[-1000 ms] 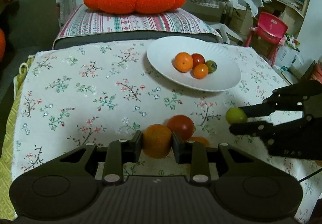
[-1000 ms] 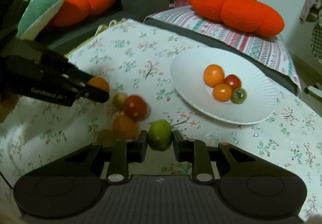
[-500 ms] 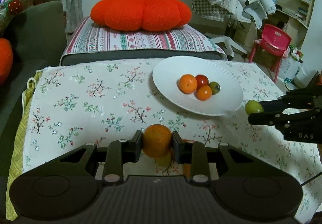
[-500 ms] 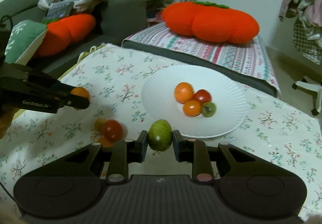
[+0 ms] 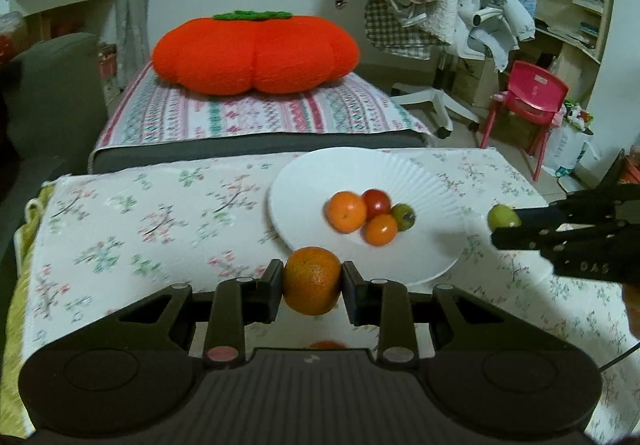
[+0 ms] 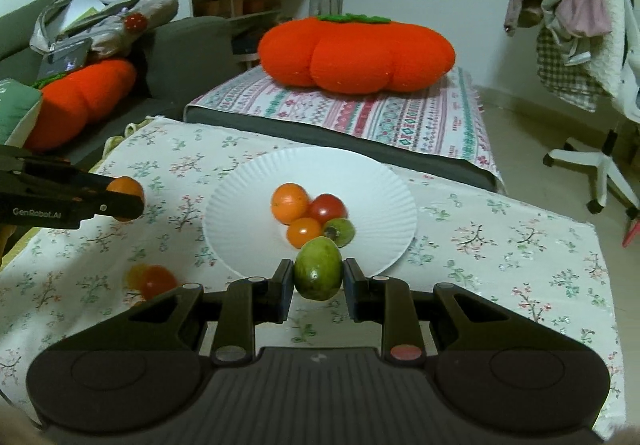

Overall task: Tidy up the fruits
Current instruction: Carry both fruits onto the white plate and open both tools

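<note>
- Left wrist view, nearest: the left gripper (image 5: 312, 287) is clenched on a round, dimpled orange fruit (image 5: 311, 280), its two black pads pressing the fruit's opposite sides at the widest part, above the flowered white tablecloth (image 5: 132, 229).
- Right wrist view, nearest: the right gripper (image 6: 318, 283) grasps a smooth green oval fruit (image 6: 318, 274) the same way, across its middle, close to the near rim of the white ribbed paper plate (image 6: 240, 205).
- Both fruits look light and firm; the green one's glossy skin could slip, so a hold across the widest girth seems safest, and a hard squeeze might bruise either.
- Lower left in the right wrist view, a small red tomato-like fruit (image 6: 158, 281) and a blurred yellowish one beside it lie loose on the cloth, not yet on the plate.
- On the plate, touching in a cluster: a larger orange fruit (image 6: 289, 202), a red one (image 6: 328, 208), a small orange one (image 6: 304, 232) and a green-brown one (image 6: 340, 231).
- The paper plate looks thin and likely to shift or tip if a fruit lands on its rim; the open centre is the better spot.
- Farthest, a big orange persimmon-shaped plush cushion (image 6: 356, 53) sits on a striped seat pad.
</note>
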Motion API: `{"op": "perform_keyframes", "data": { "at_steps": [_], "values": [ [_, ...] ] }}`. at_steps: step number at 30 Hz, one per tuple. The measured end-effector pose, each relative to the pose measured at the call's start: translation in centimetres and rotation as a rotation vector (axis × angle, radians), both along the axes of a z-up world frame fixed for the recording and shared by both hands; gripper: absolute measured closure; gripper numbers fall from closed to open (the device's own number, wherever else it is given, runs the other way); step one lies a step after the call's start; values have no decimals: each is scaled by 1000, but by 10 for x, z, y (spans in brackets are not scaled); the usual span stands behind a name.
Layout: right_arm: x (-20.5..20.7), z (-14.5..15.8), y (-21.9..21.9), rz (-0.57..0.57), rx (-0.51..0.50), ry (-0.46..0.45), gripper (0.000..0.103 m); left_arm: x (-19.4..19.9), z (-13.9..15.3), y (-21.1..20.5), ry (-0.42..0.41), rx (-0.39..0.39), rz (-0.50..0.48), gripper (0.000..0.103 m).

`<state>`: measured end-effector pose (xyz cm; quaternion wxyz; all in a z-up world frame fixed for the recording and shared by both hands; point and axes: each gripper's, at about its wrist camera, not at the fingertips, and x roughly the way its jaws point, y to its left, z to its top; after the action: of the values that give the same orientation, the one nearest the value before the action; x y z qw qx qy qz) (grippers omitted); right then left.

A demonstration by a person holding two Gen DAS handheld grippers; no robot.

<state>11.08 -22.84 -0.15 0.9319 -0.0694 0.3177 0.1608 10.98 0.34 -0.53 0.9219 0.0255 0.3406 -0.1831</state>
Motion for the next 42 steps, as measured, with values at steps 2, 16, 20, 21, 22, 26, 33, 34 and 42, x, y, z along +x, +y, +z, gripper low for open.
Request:
{"op": "perform_keyframes", "data": {
  "at_steps": [2, 16, 20, 21, 22, 26, 33, 34, 42],
  "values": [
    [4, -1, -1, -6, -5, -1, 79, 4, -2, -11, -5, 9, -14, 97],
    [23, -20, 9, 12, -69, 11, 79, 37, -33, -59, -16, 49, -68, 97],
    [27, -26, 14, 22, -76, 16, 79, 42, -38, -58, -19, 48, -58, 97],
    [28, -27, 16, 23, -80, 18, 79, 44, -40, -57, -16, 48, -52, 97],
    [29, -28, 17, 24, -83, 19, 79, 45, -41, -56, -14, 47, -48, 97],
    [30, -30, 21, 24, -86, 18, 79, 47, -45, -53, -11, 41, -37, 97],
    [32, -36, 28, 21, -92, 31, 79, 44, -44, -53, -17, 44, -37, 96],
    [32, -36, 29, 24, -92, 31, 79, 44, -44, -53, -18, 43, -38, 96],
    [31, -34, 25, 1, -69, 34, 79, 43, -43, -52, -19, 47, -31, 89]
  ]
}}
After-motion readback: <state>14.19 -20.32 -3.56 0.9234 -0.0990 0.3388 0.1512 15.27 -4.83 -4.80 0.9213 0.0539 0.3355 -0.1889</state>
